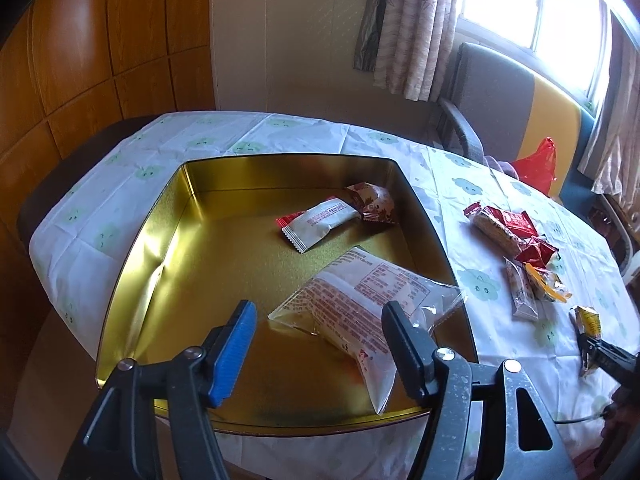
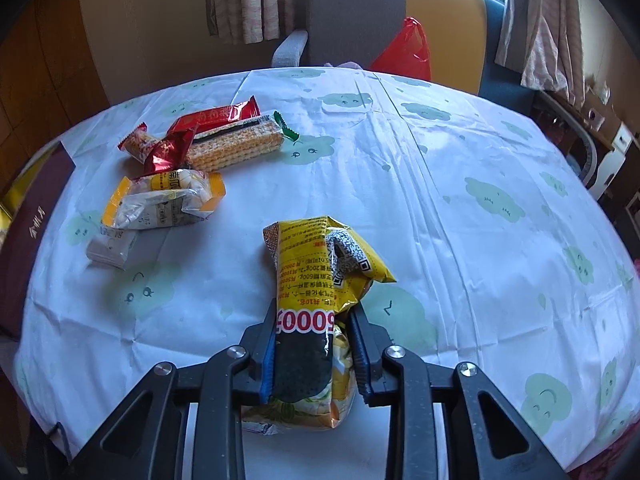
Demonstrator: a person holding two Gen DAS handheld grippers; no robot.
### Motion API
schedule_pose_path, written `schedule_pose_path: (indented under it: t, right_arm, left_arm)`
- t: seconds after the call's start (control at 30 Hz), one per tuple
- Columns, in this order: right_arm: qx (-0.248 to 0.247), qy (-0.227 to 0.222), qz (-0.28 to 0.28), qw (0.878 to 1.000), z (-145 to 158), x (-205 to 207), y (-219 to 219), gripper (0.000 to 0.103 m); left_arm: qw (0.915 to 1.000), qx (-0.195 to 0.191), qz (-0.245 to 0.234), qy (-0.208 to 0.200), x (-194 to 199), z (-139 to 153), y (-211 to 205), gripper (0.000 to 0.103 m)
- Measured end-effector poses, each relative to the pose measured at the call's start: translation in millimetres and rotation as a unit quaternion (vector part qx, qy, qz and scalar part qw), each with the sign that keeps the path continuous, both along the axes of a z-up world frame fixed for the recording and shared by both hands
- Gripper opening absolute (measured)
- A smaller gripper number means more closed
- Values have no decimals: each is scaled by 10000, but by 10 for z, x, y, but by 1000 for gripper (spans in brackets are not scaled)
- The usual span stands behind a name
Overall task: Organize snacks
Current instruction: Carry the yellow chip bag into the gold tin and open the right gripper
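Observation:
A gold tin box (image 1: 168,240) sits on the table and holds a large clear-and-white snack bag (image 1: 360,308), a small white packet (image 1: 318,222) and a red-patterned packet (image 1: 372,200). My left gripper (image 1: 318,324) is open above the tin's near side, with the large bag lying between and below its fingers. My right gripper (image 2: 314,344) is shut on a yellow snack packet (image 2: 320,276) just above the tablecloth; it also shows in the left wrist view (image 1: 588,320). A pile of loose snacks (image 2: 192,160) lies on the cloth to the left, also seen right of the tin (image 1: 520,248).
The table has a white cloth with green cloud prints (image 2: 460,160). A grey and yellow chair (image 2: 380,20) with a red plastic bag (image 2: 408,48) stands behind it. A dark maroon tin lid (image 2: 28,248) lies at the left edge. Wooden panels (image 1: 80,60) line the wall.

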State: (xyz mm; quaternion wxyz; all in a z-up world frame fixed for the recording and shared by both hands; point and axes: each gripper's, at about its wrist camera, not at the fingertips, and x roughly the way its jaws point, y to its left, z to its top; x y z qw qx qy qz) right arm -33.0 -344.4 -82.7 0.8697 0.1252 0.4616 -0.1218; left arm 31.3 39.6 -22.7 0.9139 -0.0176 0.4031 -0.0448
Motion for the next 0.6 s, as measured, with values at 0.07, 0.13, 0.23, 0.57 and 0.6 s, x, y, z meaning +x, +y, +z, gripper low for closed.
schedule_pose_path:
  t: [0.07, 0.13, 0.23, 0.57, 0.6]
  right_arm:
    - [287, -97, -78, 9995, 15, -39, -27, 29]
    - [505, -196, -133, 9984, 46, -78, -38, 28]
    - [593, -369, -101, 9975, 158, -126, 20, 28]
    - [929, -864, 1201, 9846, 753, 147, 822, 28]
    - [931, -878, 1421, 9815, 807, 219, 971, 28]
  left_arm:
    - [10000, 43, 47, -37, -8, 0, 5, 70]
    - [9999, 107, 92, -86, -12, 2, 11, 71]
    - [9996, 175, 170, -139, -6, -6, 38, 71]
    - [9975, 222, 604, -294, 64, 11, 299, 71]
    - [9972, 228, 651, -286, 74, 7, 331, 71]
